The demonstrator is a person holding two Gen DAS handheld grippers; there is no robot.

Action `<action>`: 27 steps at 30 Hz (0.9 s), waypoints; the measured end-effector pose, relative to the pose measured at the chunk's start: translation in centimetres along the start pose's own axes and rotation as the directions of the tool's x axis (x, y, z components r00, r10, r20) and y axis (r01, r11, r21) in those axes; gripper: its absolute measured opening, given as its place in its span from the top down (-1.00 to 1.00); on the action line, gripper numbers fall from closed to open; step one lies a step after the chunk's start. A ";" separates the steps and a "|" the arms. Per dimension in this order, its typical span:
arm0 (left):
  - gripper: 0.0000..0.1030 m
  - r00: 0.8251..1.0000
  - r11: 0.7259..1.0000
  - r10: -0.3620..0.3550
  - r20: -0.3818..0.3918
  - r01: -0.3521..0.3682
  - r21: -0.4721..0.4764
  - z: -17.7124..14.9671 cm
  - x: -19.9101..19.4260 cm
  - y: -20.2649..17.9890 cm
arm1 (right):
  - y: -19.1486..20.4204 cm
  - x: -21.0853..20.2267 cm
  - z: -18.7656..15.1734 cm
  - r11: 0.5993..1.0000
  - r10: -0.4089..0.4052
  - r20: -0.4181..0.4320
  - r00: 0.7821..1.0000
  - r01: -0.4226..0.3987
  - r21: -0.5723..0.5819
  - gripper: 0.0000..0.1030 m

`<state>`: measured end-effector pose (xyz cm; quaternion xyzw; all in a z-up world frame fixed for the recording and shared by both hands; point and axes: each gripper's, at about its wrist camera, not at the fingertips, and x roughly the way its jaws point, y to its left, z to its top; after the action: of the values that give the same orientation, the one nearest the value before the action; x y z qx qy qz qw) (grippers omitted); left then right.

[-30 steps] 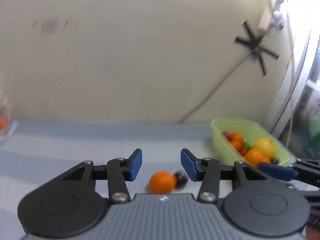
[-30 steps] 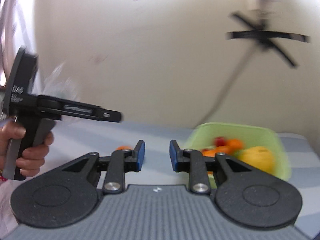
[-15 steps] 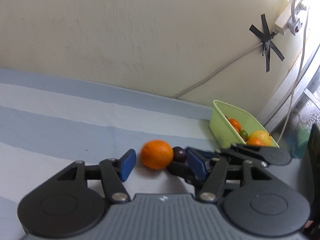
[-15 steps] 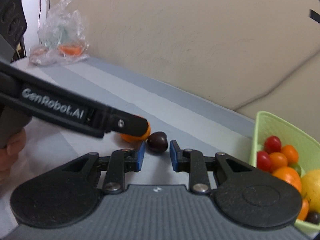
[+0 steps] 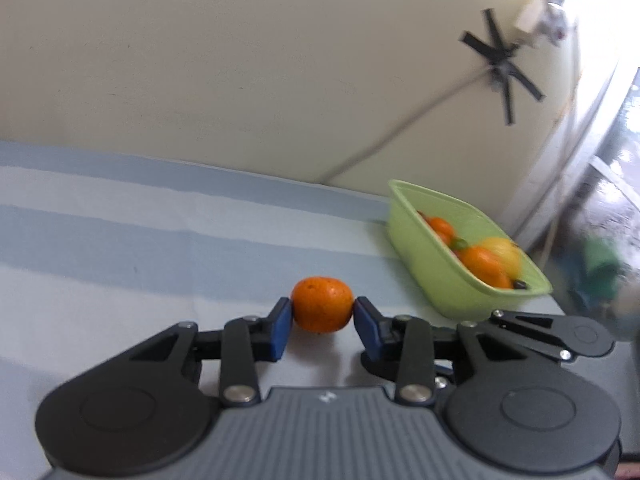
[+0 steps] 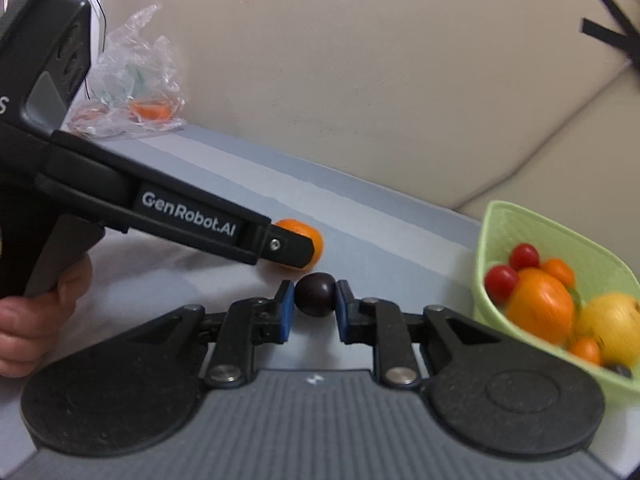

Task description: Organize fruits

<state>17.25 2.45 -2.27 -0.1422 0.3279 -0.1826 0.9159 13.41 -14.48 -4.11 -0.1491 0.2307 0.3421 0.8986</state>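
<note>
Currently on hand, two items taken up at once. Item one: orange [image 5: 322, 309], sitting on the striped blue cloth [image 5: 120, 248], now flanked by the blue pads of my left gripper [image 5: 322, 322], whose jaws are closing with the fruit between them and both pads touching its sides; half a second ago the left pad stood clear of it. Item two: dark plum [image 6: 315, 294], also on the cloth, just beside the orange and nearer me, between the pads of my right gripper [image 6: 312, 310], whose jaws are likewise closing, pads against the fruit; half a second ago it lay ahead of the tips, outside them. Item three: green tub [image 6: 492, 236], off to the right, near the wall, already stocked with oranges, cherry tomatoes [image 6: 501, 280] and a yellow fruit [image 6: 612, 328]. Item four: crumpled plastic bag [image 6: 128, 92] at the far left of the cloth, something orange inside, untouched. Note on status: both loose fruits have gone from approached to pinched, neither visibly lifted off the cloth. Judgement: these look like the last two strays outside the tub, so the sorting is near its end; what remains is to lift and carry each to the tub. The plum is small, round and smooth, so likely to slip.
</note>
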 end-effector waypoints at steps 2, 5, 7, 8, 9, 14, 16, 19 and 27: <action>0.33 1.000 1.000 -0.019 0.001 0.019 0.010 -1.2 -1.4 -1.0 | -0.1 -1.9 -0.8 1.000 0.008 0.014 1.000 -0.008 0.030 0.53; 0.33 0.999 0.998 -0.047 0.001 0.047 0.035 -3.4 -3.6 -2.4 | -0.5 -4.9 -2.6 0.996 0.000 0.026 1.000 -0.003 0.086 0.53; 0.33 0.998 0.996 -0.070 -0.008 0.070 0.051 -5.1 -4.8 -3.3 | -1.0 -6.7 -4.0 0.991 -0.012 0.019 1.000 0.010 0.134 0.53; 0.33 0.996 0.995 -0.083 -0.015 0.084 0.059 -5.9 -5.3 -3.9 | -1.2 -7.7 -4.9 0.986 -0.022 0.010 1.000 0.020 0.164 0.53; 0.33 0.995 0.993 -0.093 -0.021 0.094 0.069 -6.7 -5.7 -4.3 | -1.4 -8.5 -5.6 0.982 -0.029 0.003 1.000 0.028 0.189 0.53; 0.32 0.994 0.986 -0.107 -0.030 0.110 0.127 -9.9 -7.4 -6.6 | -1.1 -12.5 -8.7 0.954 -0.084 -0.006 0.996 0.083 0.289 0.53; 0.32 0.995 0.982 -0.101 -0.020 0.103 0.160 -10.8 -7.8 -7.4 | -0.7 -13.6 -9.6 0.947 -0.114 -0.005 0.993 0.111 0.301 0.53; 0.30 0.997 0.975 -0.074 0.002 0.072 0.212 -11.8 -8.2 -8.3 | -0.2 -14.7 -10.5 0.945 -0.150 0.006 0.989 0.142 0.293 0.52; 0.16 0.999 0.973 -0.033 0.040 0.023 0.230 -12.4 -8.8 -8.7 | 0.9 -14.9 -11.4 0.956 -0.209 0.025 0.978 0.199 0.215 0.45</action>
<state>0.78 -3.27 -3.40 -0.0439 0.2824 -0.2290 0.9305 -0.60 -26.89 -6.21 -0.0675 0.2276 0.2246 0.9451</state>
